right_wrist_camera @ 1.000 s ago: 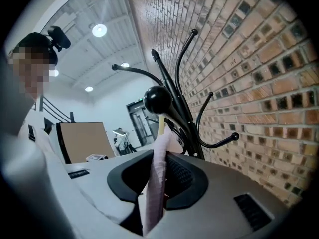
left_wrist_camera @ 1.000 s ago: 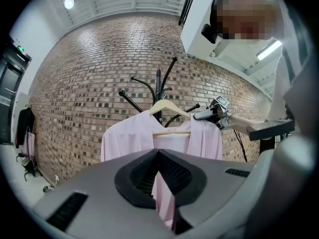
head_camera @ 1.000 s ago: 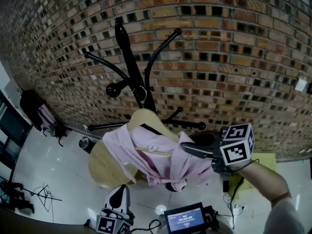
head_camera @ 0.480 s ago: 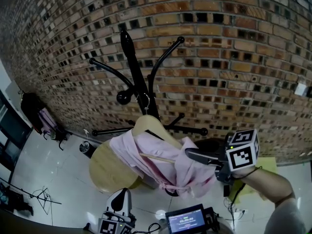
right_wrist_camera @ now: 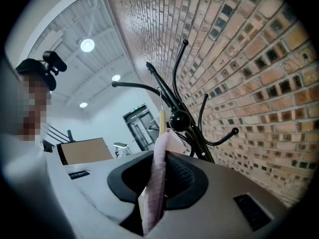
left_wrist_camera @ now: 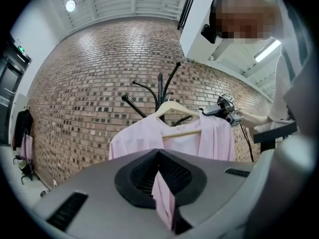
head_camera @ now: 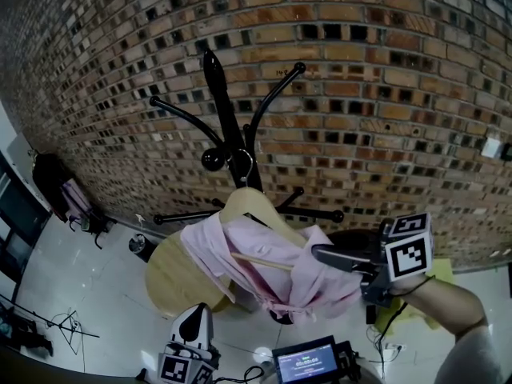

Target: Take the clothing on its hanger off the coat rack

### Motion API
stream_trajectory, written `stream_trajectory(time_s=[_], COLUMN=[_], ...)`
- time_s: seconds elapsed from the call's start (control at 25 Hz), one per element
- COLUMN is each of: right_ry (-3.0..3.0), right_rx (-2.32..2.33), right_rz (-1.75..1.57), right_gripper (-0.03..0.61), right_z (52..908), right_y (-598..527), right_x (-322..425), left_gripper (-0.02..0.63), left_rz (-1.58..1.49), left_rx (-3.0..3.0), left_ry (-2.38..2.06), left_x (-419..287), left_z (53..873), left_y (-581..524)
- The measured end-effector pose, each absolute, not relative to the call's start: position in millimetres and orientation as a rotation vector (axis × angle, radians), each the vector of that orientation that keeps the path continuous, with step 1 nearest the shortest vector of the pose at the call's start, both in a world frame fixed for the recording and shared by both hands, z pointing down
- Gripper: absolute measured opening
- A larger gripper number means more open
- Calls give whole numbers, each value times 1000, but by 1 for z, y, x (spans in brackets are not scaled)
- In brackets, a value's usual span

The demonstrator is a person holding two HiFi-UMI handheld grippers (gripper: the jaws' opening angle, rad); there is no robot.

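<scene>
A pink shirt hangs on a wooden hanger in front of the black coat rack. The hanger's metal hook sits close to the rack's pole and a knobbed arm; whether it rests on the arm I cannot tell. My right gripper is shut on the shirt's right shoulder, with pink cloth pinched between its jaws. My left gripper stays low near my body, apart from the shirt. A pink strip shows between its jaws, held or merely seen through.
A round wooden tabletop stands below the shirt by the rack's base. The brick wall runs close behind the rack. A lit screen is at the bottom edge. Dark clothing hangs far left. A yellow sheet lies right.
My right gripper has shifted slightly right and down, and the shirt and hanger have moved with it. The left gripper has stayed where it was.
</scene>
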State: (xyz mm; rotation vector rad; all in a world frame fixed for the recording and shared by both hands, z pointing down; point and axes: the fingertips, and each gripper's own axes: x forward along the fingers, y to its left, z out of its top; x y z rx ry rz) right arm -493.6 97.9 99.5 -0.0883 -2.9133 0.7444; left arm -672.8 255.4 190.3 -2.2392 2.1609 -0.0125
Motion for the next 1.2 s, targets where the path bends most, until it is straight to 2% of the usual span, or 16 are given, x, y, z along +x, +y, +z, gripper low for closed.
stream_trajectory(time_s=[0.36,0.56,0.72,1.2], right_ry=[-2913,-2891,-2798,-2663], right_rx=[-69,-125,-184,-179], right_rz=[693,520,285,162], right_gripper=[51,52,99,107], right_z=[111,114,124,145], right_y=[93,94,105,98], right_x=[-494,-494,-499,-510], left_gripper=[-17,-17,-17,-17], left_rz=[-34,-64,-68,-71], left_rx=[-2254,-2285,-2292,-2307], left_ry=[2102,2072,2064,2069], left_x=[-690,-687,-692,-692], left_z=[174,175,174,178], left_y=[218,210,208,208])
